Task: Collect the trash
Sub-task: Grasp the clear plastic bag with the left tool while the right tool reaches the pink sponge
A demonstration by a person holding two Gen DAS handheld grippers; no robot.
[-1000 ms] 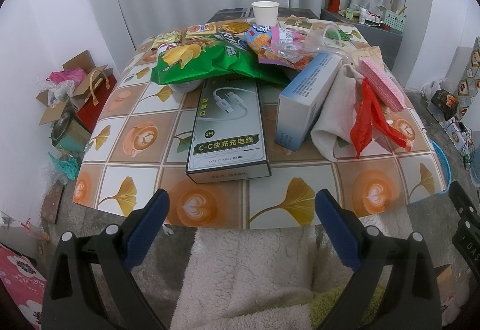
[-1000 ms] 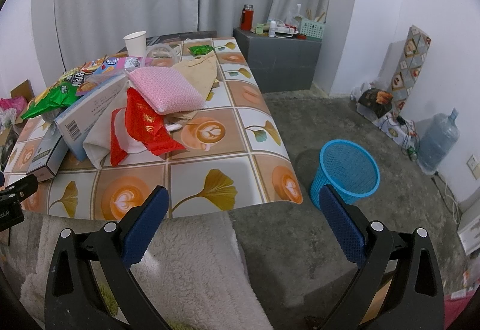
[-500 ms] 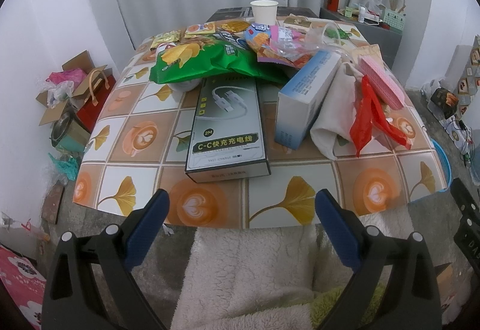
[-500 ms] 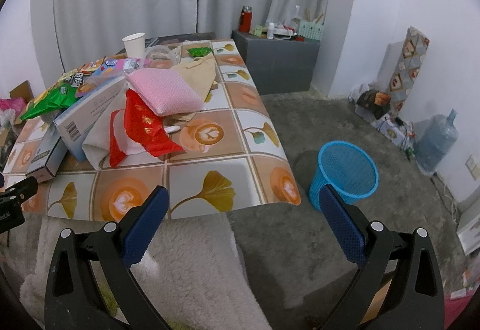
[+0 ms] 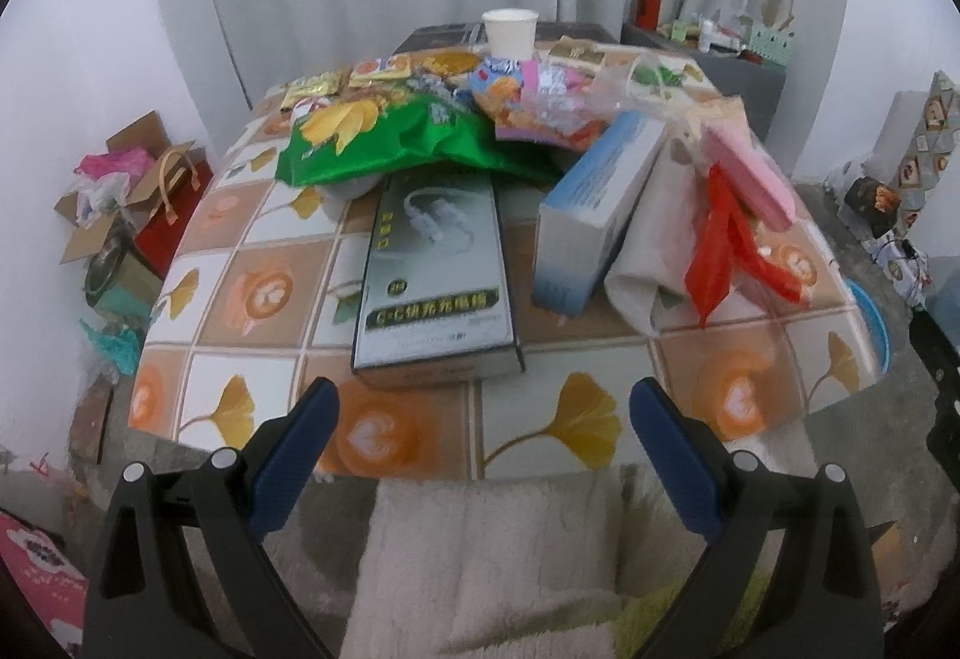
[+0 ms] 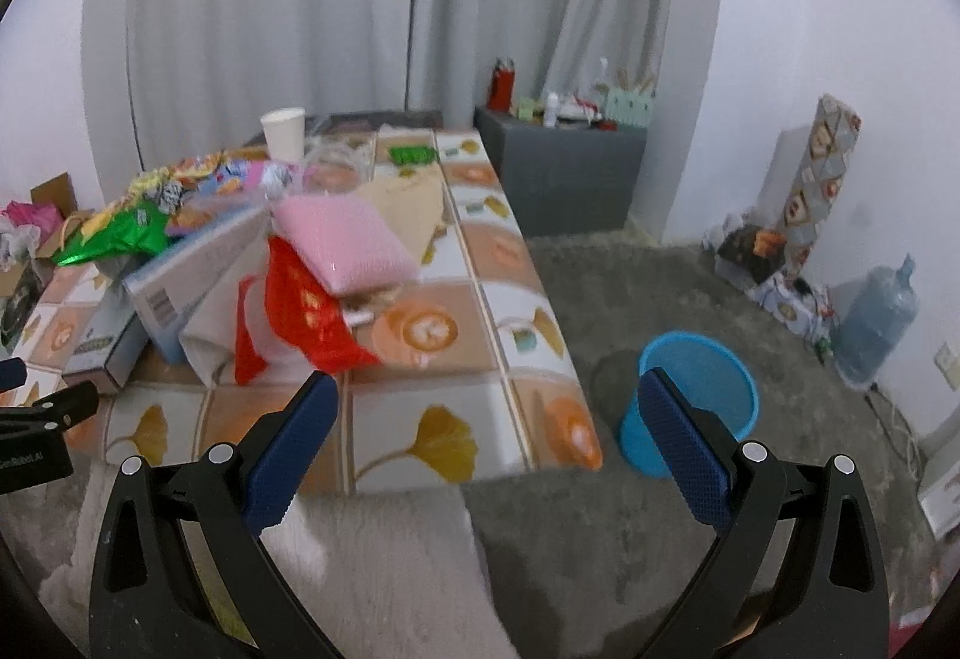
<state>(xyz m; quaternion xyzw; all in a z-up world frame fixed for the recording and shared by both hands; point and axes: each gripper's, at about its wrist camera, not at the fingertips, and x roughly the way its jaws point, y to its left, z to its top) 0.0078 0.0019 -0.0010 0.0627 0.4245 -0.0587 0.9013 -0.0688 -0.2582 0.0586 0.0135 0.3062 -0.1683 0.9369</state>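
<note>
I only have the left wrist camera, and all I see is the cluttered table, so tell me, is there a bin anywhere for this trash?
Observer: Yes. A blue mesh bin stands on the floor, off the table's right near corner.
Operator: Anything in it yet?
Observer: Its inside is hard to see; I cannot tell.
Operator: Is the right gripper carrying something?
Observer: No. The right gripper is open and empty, short of the table's near edge.
Operator: What trash lies nearest to it?
Observer: A red packet, tucked under a pink pouch.
</note>
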